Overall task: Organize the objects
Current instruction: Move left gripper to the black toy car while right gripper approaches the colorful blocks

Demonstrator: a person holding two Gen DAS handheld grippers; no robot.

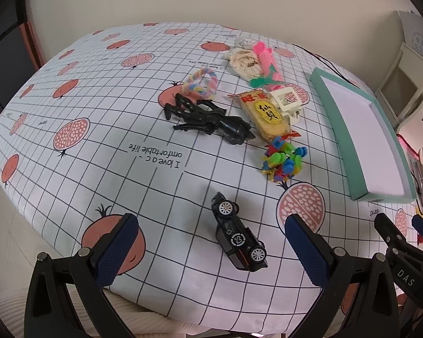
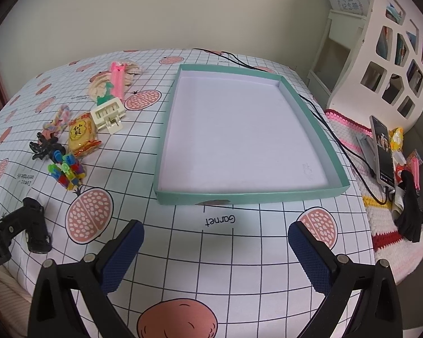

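1. Green tray: rests flat on the surface; interior is white.
2. Toy car: lies on its side, well left of the tray, nearest the left gripper.
3. Snack packet, black figure, coloured pegs and white clip: clustered left of the tray, apart from it.
4. Left gripper: jaws spread wide, holding nothing.
5. Right gripper: before the tray's near wall; jaws wide apart, empty.
6. Phone: right of the tray, apparently propped upright.
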